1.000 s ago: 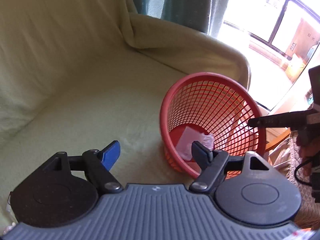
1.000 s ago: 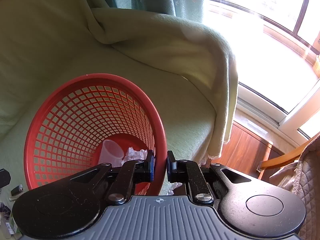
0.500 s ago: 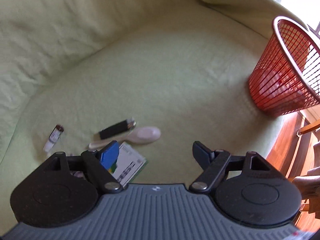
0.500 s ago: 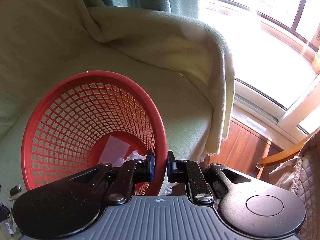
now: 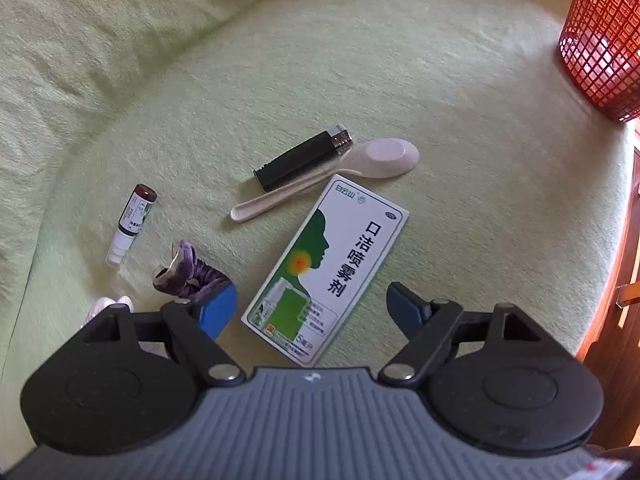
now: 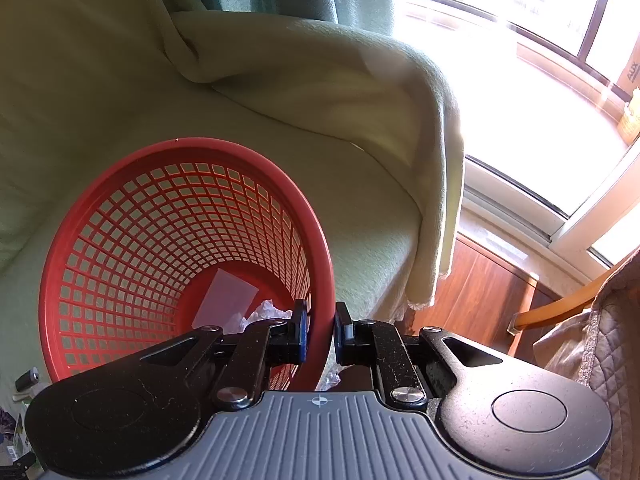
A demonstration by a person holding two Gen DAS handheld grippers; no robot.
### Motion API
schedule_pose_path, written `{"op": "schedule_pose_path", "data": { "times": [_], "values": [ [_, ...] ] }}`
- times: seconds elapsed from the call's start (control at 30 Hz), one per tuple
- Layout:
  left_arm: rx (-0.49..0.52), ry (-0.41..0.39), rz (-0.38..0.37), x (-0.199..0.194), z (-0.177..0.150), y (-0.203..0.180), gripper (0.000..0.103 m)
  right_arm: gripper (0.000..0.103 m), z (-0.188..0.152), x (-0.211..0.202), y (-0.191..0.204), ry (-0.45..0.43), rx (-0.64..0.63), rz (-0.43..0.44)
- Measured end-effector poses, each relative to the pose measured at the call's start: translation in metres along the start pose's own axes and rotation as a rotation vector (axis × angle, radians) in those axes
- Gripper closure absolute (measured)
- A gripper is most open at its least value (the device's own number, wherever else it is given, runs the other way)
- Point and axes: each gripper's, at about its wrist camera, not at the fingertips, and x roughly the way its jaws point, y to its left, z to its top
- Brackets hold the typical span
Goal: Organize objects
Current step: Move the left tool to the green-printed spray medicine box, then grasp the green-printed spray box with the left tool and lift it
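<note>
My left gripper (image 5: 310, 312) is open and empty, hovering just above a green-and-white medicine box (image 5: 328, 268) lying flat on the sofa seat. Beyond the box lie a white spoon (image 5: 340, 176), a black lighter (image 5: 304, 156), a small spray bottle (image 5: 132, 220) and a purple scrunchie (image 5: 188, 276). My right gripper (image 6: 320, 332) is shut on the rim of the red mesh basket (image 6: 120, 240), which is tilted. The basket holds a clear plastic piece (image 6: 226, 300) and crumpled white wrap (image 6: 268, 312). The basket also shows at the top right of the left wrist view (image 5: 600, 40).
The sofa is draped in a pale green cover (image 5: 360, 60) with a raised back and armrest (image 6: 320, 80). The seat's right edge drops to a wooden floor (image 6: 480, 292). A wooden chair with a quilted cushion (image 6: 600, 340) stands at right. Windows (image 6: 520, 8) are behind.
My left gripper has swung away from the basket, down and left to the loose objects, and now hangs close over the medicine box. My right gripper stays shut on the basket rim.
</note>
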Motion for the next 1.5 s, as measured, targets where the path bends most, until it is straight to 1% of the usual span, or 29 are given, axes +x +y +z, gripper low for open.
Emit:
{"op": "schedule_pose_path", "data": {
  "times": [0.17, 0.2, 0.23, 0.27, 0.33, 0.4, 0.43, 0.5, 0.63, 0.73, 0.93, 1.1, 1.23, 1.37, 1.5],
  "values": [
    [0.064, 0.035, -0.032, 0.025, 0.008, 0.001, 0.024, 0.094, -0.002, -0.002, 0.000, 0.001, 0.008, -0.004],
    [0.069, 0.047, -0.044, 0.029, 0.010, 0.001, 0.025, 0.094, -0.002, -0.002, 0.000, 0.001, 0.009, -0.004],
    [0.067, 0.054, -0.063, 0.030, 0.011, 0.001, 0.030, 0.094, -0.002, -0.003, 0.000, 0.000, 0.010, -0.004],
    [0.062, 0.062, -0.080, 0.031, 0.013, 0.000, 0.035, 0.094, -0.003, -0.003, 0.000, 0.000, 0.011, -0.005],
    [0.053, 0.073, -0.083, 0.029, 0.013, -0.005, 0.035, 0.094, -0.004, -0.003, -0.002, 0.000, 0.016, -0.005],
    [0.046, 0.074, -0.085, 0.027, 0.013, -0.010, 0.041, 0.094, -0.004, -0.003, -0.003, 0.001, 0.021, -0.004],
    [0.036, 0.077, -0.076, 0.027, 0.013, -0.011, 0.042, 0.094, -0.004, -0.004, -0.003, 0.002, 0.022, -0.003],
    [0.000, 0.080, -0.072, 0.025, 0.013, -0.013, 0.045, 0.094, -0.004, -0.004, -0.003, 0.003, 0.019, -0.002],
    [-0.057, 0.100, -0.070, 0.024, 0.016, -0.016, 0.046, 0.094, -0.004, -0.004, -0.003, 0.004, 0.016, 0.002],
    [-0.085, 0.094, -0.067, 0.019, 0.018, -0.020, 0.050, 0.094, -0.004, -0.004, -0.004, 0.003, 0.016, 0.005],
    [-0.147, 0.034, -0.089, -0.008, 0.030, -0.027, 0.050, 0.093, -0.003, -0.002, -0.005, 0.005, 0.012, 0.014],
    [-0.171, -0.017, -0.130, -0.048, 0.058, -0.037, 0.050, 0.093, -0.002, -0.001, -0.005, 0.003, 0.011, 0.025],
    [-0.166, -0.080, -0.198, -0.085, 0.094, -0.054, 0.050, 0.093, -0.002, 0.000, -0.006, 0.004, 0.017, 0.033],
    [-0.132, -0.190, -0.292, -0.122, 0.135, -0.086, 0.050, 0.094, -0.001, 0.000, -0.008, 0.005, 0.024, 0.042],
    [-0.105, -0.273, -0.387, -0.145, 0.171, -0.119, 0.050, 0.094, 0.001, -0.001, -0.007, 0.000, 0.018, 0.053]
  ]
}}
